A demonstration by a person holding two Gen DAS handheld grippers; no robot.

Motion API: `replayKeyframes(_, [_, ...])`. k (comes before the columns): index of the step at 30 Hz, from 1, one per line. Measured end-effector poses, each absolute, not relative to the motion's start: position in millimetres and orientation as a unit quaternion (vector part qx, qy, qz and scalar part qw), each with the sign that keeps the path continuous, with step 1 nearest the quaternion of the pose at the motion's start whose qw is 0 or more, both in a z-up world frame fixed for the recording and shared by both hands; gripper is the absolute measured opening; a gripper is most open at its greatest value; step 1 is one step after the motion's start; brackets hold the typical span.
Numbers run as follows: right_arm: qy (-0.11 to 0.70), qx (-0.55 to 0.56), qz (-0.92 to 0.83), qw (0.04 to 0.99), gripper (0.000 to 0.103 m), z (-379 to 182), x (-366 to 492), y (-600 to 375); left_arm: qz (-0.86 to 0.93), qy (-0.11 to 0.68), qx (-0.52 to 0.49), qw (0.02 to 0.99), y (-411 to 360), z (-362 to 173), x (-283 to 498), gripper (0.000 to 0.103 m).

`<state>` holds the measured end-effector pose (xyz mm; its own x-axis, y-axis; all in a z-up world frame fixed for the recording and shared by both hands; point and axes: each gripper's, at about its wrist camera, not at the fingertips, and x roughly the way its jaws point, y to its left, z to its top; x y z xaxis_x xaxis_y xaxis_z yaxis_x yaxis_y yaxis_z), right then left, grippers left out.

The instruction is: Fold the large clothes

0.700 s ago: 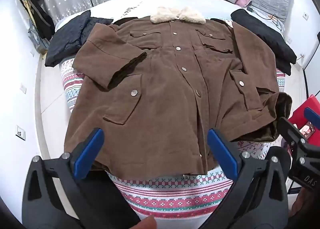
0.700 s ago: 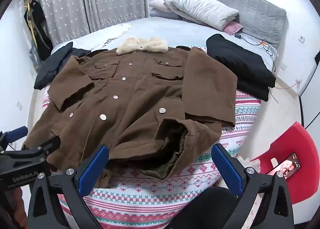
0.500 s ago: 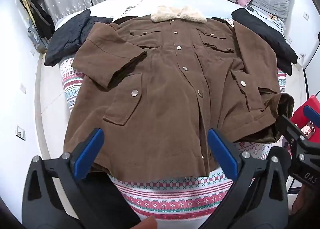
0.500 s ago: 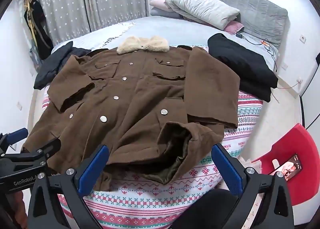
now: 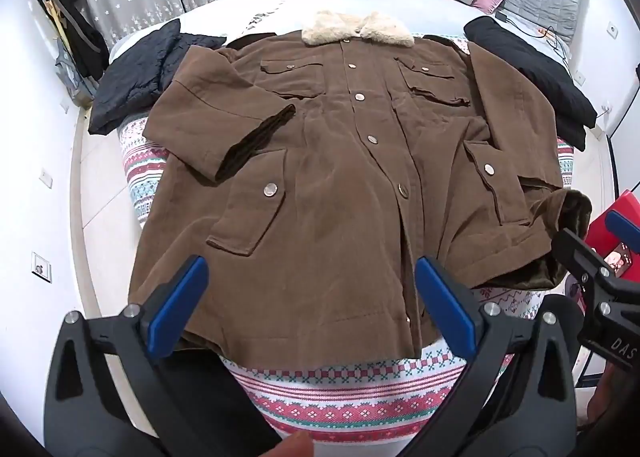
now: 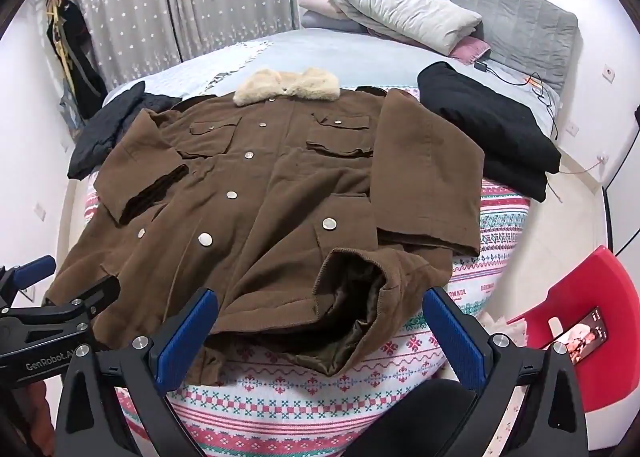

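Both the left claw (image 5: 310,305) and right claw (image 6: 320,333) gape empty over the coat (image 5: 340,177), looks thick, heavy and floppy, so I'd pinch the hem (image 5: 320,341) corners around 6 o'clock.

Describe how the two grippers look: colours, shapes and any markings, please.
Both are alike. The left gripper has a black frame with triangular cut-outs, silver bolts and two flat blue pads. The right gripper is built the same way. White lettering marks the sides: "GenRobot.AI" on the left one in the right wrist view, "DAS" on the right one in the left wrist view.
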<state>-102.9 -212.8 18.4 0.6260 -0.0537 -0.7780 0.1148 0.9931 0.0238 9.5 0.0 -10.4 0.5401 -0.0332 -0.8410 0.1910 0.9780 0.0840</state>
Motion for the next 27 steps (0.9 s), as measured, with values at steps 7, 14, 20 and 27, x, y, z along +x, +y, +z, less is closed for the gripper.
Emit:
replayKeyframes(7, [0.433,0.037,-0.044,0.899,0.103,19.4,-102.2,-213.5,-0.067,0.476,0.083,0.873,-0.6,-7.6,10.7,0.102])
replayKeyframes(14, [0.435,0.036,-0.041,0.899,0.103,18.8,-101.3,-212.5,-0.068,0.476,0.083,0.873,-0.7,-7.6,10.6,0.102])
replayKeyframes(20, [0.434,0.036,-0.042,0.899,0.103,19.3,-101.5,-212.5,-0.067,0.474,0.083,0.874,-1.8,-6.8,9.2,0.102])
replayKeyframes(27, [0.435,0.037,-0.042,0.898,0.103,19.8,-101.2,-214.1,-0.068,0.475,0.083,0.874,-1.7,-6.6,9.2,0.102])
